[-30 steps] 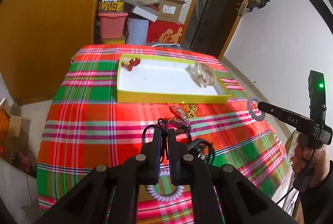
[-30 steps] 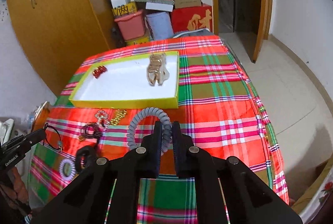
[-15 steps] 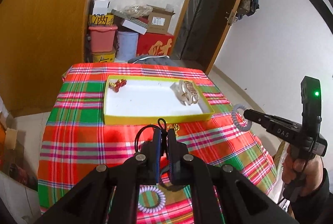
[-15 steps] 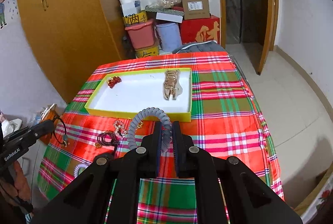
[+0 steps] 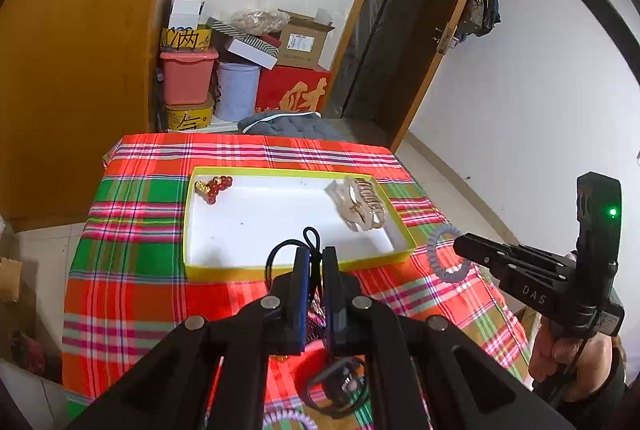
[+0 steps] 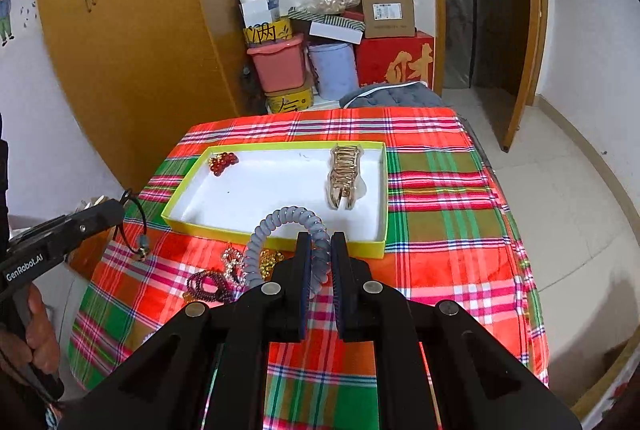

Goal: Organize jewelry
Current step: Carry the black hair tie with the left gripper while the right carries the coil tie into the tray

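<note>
A grey spiral hair tie (image 6: 287,230) is clamped in the right gripper (image 6: 319,262), and a black cord bracelet (image 5: 294,250) in the left gripper (image 5: 316,270); both are held near the yellow tray (image 6: 280,240). If dropped early, either could land short on the plaid tablecloth (image 6: 440,230). Boxes (image 6: 384,14) are stacked behind it.

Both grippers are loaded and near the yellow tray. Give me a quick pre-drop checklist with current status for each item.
1. Left gripper shut on black cord necklace: ok.
2. Right gripper shut on grey spiral hair tie: ok.
3. Bare floor in yellow tray between red bead bracelet and gold hair claw: ok.
4. Grippers apart from each other: ok.
5. Either item above the tray: cannot tell.
</note>
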### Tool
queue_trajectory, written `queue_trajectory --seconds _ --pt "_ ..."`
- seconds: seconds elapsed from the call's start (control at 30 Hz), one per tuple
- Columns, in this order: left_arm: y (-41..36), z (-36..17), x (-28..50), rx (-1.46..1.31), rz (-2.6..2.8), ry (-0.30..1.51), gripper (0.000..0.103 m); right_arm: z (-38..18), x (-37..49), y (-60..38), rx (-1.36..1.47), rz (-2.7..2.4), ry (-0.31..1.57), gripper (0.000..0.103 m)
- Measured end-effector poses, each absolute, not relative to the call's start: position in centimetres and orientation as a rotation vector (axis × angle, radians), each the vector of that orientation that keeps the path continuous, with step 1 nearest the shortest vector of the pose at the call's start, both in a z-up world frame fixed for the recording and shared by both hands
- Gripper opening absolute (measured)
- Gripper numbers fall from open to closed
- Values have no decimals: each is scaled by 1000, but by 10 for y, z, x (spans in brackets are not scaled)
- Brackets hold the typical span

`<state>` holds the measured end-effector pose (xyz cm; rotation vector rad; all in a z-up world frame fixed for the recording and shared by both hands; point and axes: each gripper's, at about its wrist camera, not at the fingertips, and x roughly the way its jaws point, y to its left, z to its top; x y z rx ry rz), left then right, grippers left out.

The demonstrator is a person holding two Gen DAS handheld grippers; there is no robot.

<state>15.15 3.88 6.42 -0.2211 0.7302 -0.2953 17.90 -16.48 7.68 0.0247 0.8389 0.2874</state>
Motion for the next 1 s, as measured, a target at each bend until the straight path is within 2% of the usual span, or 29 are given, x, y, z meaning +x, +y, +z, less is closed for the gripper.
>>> queue_trajectory --seconds 0.53,1.0 --pt "52 38 224 -183 -297 766 6 47 239 -154 -4 291 890 9" --pt "63 -7 265 -176 -258 846 6 5 275 -137 -15 311 972 9"
